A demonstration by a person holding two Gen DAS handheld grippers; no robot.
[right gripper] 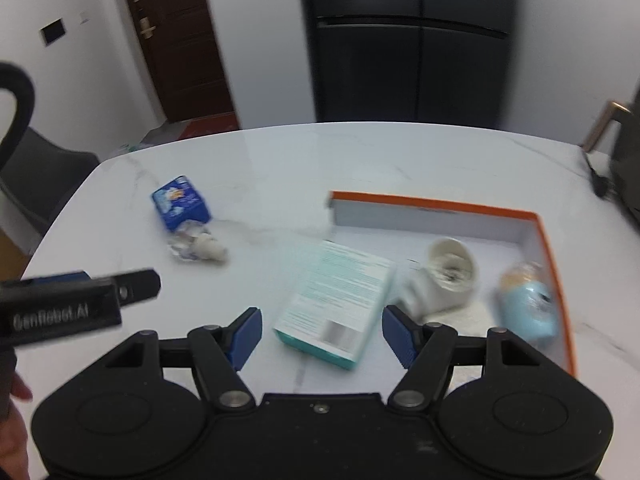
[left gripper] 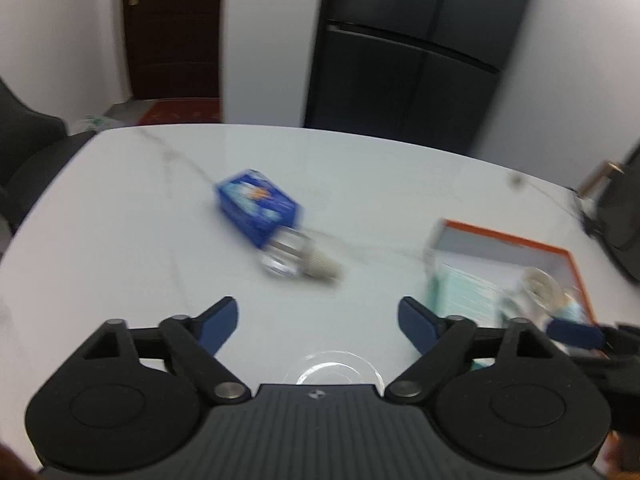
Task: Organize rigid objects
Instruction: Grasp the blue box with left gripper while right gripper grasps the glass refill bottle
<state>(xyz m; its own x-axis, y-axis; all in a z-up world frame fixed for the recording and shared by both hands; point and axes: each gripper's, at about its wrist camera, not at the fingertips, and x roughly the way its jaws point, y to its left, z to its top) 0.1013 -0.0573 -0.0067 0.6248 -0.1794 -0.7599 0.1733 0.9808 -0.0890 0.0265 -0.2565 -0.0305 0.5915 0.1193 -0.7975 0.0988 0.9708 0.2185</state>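
Observation:
A blue box [left gripper: 258, 206] lies on the white table, with a clear bottle with a white cap [left gripper: 298, 260] touching its near end; both also show in the right wrist view, the box [right gripper: 181, 202] and the bottle [right gripper: 198, 245]. My left gripper [left gripper: 318, 322] is open and empty, above bare table short of the bottle. An orange-rimmed white tray [right gripper: 436, 204] holds a teal-and-white box [right gripper: 340, 302], a white cup on its side [right gripper: 444, 278] and a light blue bottle [right gripper: 528, 306]. My right gripper [right gripper: 322, 334] is open, with the teal box's near end between its fingers.
A black fridge [right gripper: 404, 40] and a brown door [right gripper: 180, 36] stand behind the table. Dark chairs sit at the left [left gripper: 28, 148] and far right [right gripper: 624, 148]. The left gripper's body [right gripper: 72, 306] shows at the left of the right wrist view.

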